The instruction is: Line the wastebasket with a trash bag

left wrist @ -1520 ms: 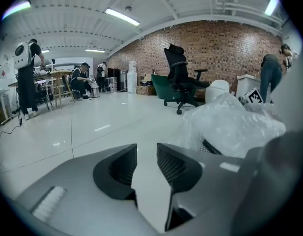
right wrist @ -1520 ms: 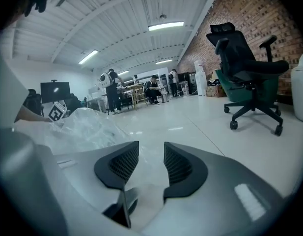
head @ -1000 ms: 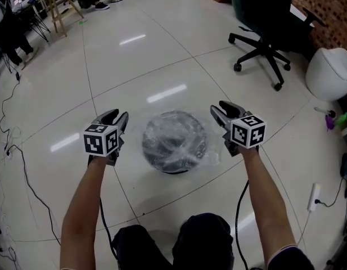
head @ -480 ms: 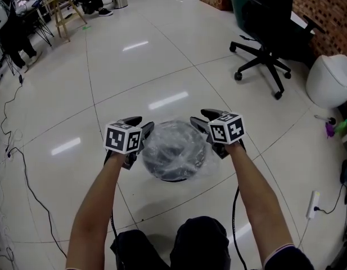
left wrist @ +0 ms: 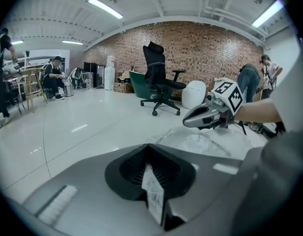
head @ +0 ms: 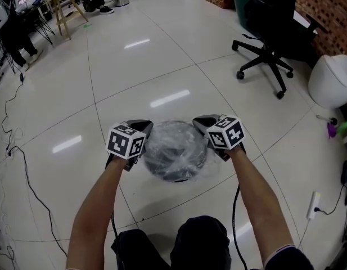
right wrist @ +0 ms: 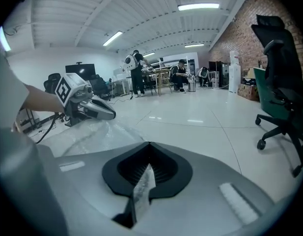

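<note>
A round black wastebasket (head: 174,163) stands on the tiled floor, with a clear trash bag (head: 172,140) draped over its mouth. My left gripper (head: 142,127) is at the basket's left rim and my right gripper (head: 201,122) is at its right rim. Both jaws have just been closing and each now pinches a fold of the bag's film. The left gripper view shows the pinched strip (left wrist: 154,194) between the shut jaws, and the right gripper view shows another pinched strip (right wrist: 141,190). Each gripper view shows the other gripper across the crumpled bag (left wrist: 201,141).
A black office chair (head: 267,45) stands at the back right, beside a white rounded bin (head: 331,80). Cables (head: 17,163) trail along the floor at the left. A power strip (head: 314,197) lies at the right. People sit at tables far back left (head: 16,17).
Both grippers have moved inward from either side of the basket to its rim. Their jaws have gone from open to shut on the bag's film.
</note>
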A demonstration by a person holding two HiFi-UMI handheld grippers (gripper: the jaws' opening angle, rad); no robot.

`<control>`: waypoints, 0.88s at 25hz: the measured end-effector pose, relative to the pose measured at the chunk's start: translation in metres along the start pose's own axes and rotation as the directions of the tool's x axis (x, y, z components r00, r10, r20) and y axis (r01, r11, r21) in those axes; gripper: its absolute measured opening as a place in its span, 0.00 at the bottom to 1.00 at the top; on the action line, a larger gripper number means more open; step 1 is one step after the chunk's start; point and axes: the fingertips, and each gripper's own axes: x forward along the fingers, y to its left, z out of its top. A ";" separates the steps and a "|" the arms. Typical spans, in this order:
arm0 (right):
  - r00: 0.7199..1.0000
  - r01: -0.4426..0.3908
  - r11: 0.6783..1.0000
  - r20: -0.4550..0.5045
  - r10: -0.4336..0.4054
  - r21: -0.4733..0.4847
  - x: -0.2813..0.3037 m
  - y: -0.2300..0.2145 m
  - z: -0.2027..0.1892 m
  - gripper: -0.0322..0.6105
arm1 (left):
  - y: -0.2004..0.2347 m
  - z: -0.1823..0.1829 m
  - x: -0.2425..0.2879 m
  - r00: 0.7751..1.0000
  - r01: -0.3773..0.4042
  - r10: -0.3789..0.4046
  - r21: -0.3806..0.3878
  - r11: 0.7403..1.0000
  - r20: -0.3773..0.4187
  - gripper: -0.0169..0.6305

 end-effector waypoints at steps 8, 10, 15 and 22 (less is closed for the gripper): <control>0.999 0.034 0.997 0.029 -0.032 -0.072 -0.027 0.011 0.023 0.05 | -0.018 0.027 -0.033 0.993 0.029 -0.034 0.047 0.999 0.111 0.05; 0.999 0.032 0.995 0.019 -0.031 -0.090 -0.028 0.017 0.028 0.19 | -0.024 0.034 -0.042 0.990 0.037 -0.045 0.058 0.998 0.137 0.05; 0.999 0.023 0.992 -0.033 -0.028 -0.126 -0.020 0.030 0.029 0.34 | -0.039 0.049 -0.061 0.981 0.059 -0.074 0.088 0.994 0.177 0.05; 0.991 -0.003 0.980 -0.133 -0.024 -0.200 0.004 0.029 0.024 0.37 | -0.058 0.063 -0.081 0.973 0.090 -0.118 0.142 0.986 0.198 0.05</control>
